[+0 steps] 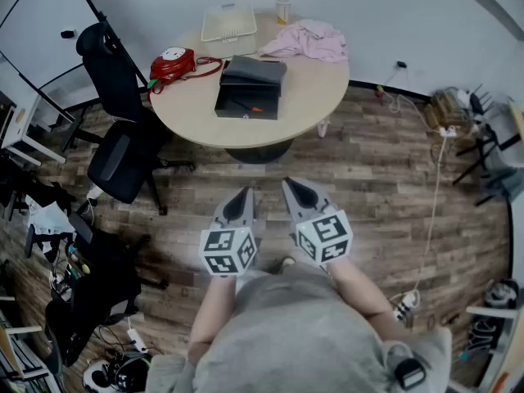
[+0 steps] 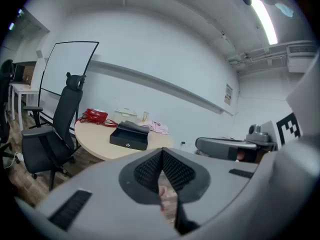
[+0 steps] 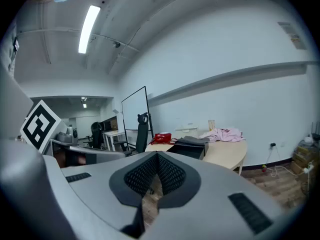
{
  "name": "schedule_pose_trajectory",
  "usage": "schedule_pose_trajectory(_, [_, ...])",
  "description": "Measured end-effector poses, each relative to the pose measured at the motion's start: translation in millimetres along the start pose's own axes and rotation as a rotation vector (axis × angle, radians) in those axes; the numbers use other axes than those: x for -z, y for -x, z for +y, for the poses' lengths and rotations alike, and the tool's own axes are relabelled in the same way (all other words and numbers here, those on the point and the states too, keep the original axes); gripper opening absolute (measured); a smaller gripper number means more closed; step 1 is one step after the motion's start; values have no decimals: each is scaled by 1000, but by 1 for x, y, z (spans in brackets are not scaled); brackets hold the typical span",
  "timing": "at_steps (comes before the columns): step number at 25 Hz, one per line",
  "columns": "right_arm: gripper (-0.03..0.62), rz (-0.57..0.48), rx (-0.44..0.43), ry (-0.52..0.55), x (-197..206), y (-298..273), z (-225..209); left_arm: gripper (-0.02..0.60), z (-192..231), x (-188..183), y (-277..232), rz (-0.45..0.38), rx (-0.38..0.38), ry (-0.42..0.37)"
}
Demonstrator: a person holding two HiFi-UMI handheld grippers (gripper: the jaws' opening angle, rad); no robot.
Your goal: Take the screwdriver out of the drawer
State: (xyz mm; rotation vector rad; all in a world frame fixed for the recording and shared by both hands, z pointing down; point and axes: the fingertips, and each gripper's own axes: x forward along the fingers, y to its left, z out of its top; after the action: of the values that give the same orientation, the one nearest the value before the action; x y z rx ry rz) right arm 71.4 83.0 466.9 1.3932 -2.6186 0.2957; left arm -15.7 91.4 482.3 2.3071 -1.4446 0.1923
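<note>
Your left gripper [image 1: 243,195] and right gripper [image 1: 291,187] each have their jaws pressed together, with nothing between them. They sit side by side, pointing at the round table [image 1: 319,97] from off its near edge, above a wood-plank floor [image 1: 368,178]. The far side of the table stands close to a white wall [image 1: 385,15].

The screwdriver [image 1: 248,106] lies in the open drawer [image 1: 246,115] of a black box [image 1: 255,70] at the table's middle, well apart from both grippers and straight ahead of them.

On the table you have one box with one drawer, one screwdriver, one red bag [image 1: 172,61] at the left, one white basket [image 1: 229,23] and one cup [image 1: 283,10] at the far edge, and one pink cloth [image 1: 309,41] at the far right. One black chair [image 1: 123,154] stands at the table's left.
</note>
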Motion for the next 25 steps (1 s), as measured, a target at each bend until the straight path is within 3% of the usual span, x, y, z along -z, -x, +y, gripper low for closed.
schedule_pose_trajectory(11, [-2,1,-42,4,2,19,16,-2,-8,2,16,-21,-22,-3])
schedule_pose_trajectory(25, [-2,45,-32,-31,8,-1,-8,-2,3,6,-9,7,-11,45])
